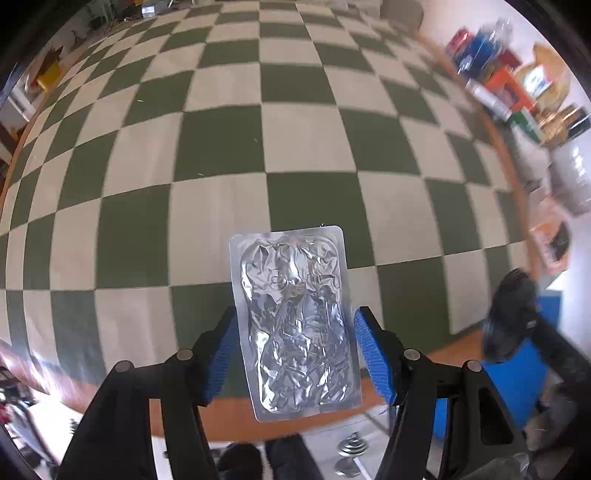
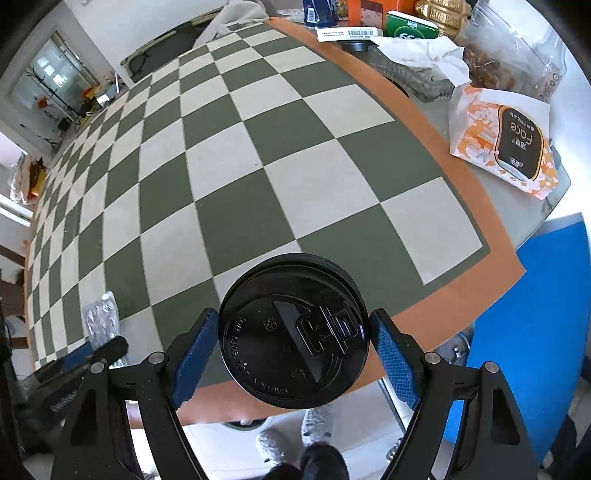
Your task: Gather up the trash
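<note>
Pads first, on the left claw [image 1: 295, 314]: the blue pads have closed in on the two long edges of a crinkled foil blister pack [image 1: 291, 295], which sits face-up to the camera and is gripped between them at a middling width. The pack's near end hangs out past the table's orange border [image 1: 229, 417]. From the right wrist view the same pack [image 2: 99, 317] shows up low on the left, with that claw just below it.

Over to the right claw [image 2: 293, 314]: jaws spread wide, both pads pressed against the rim of a round black lid [image 2: 295, 332], raised lettering up. I can't tell what is under the lid. It hangs over the near edge of the table, and below that edge are a person's feet in fuzzy grey slippers [image 2: 317, 424].

Further out, the green-and-cream checkered cloth [image 2: 258, 166] stretches away. Off to the right, past the orange border, an orange-and-white tissue pack [image 2: 502, 147] lies flat. At the far end there is a jumble of boxes and packets [image 2: 369, 22].
</note>
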Demonstrator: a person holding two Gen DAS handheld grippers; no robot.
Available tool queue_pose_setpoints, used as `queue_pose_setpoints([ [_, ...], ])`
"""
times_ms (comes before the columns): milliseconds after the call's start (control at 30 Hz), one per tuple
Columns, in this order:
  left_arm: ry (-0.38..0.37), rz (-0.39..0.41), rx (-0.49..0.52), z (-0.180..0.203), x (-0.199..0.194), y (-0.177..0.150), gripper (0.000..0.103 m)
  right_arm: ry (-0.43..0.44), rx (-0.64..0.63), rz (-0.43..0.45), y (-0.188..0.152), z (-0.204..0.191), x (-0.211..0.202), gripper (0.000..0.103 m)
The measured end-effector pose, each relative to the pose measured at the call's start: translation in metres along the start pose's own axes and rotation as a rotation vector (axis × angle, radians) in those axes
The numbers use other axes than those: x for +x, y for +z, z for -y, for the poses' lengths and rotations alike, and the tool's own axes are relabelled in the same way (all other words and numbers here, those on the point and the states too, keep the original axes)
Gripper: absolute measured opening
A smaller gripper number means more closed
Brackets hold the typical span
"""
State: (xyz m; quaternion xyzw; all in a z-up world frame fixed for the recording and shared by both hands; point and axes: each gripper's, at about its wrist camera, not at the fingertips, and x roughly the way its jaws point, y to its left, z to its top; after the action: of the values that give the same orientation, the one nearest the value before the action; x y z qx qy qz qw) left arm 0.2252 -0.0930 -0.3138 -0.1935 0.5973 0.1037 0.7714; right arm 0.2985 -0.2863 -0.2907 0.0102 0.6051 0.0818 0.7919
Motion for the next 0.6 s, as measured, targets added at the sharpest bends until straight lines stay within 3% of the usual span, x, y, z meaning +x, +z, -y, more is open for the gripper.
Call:
queue_pose_setpoints([
  [167,-0.101,0.037,-0.056,-0.035,-0.038,-0.044,0.060,0.058,-0.022,0.005,-0.031,-0.007,-0.016,0.084],
  [300,-0.113,0.016,-0.092,-0.068,-0.035,-0.100,0.060,0.121,-0.035,-0.034,-0.084,-0.012,-0.019,0.084],
  [467,-0.132,-0.088,-0.164,-0.116,0.033,-0.153,0.060,0.161,-0.047,-0.160,-0.163,-0.026,0.026,0.084],
  [600,-0.114,-0.191,-0.196,-0.155,0.129,-0.178,0.061,0.156,-0.037,-0.282,-0.220,-0.044,0.118,0.084],
])
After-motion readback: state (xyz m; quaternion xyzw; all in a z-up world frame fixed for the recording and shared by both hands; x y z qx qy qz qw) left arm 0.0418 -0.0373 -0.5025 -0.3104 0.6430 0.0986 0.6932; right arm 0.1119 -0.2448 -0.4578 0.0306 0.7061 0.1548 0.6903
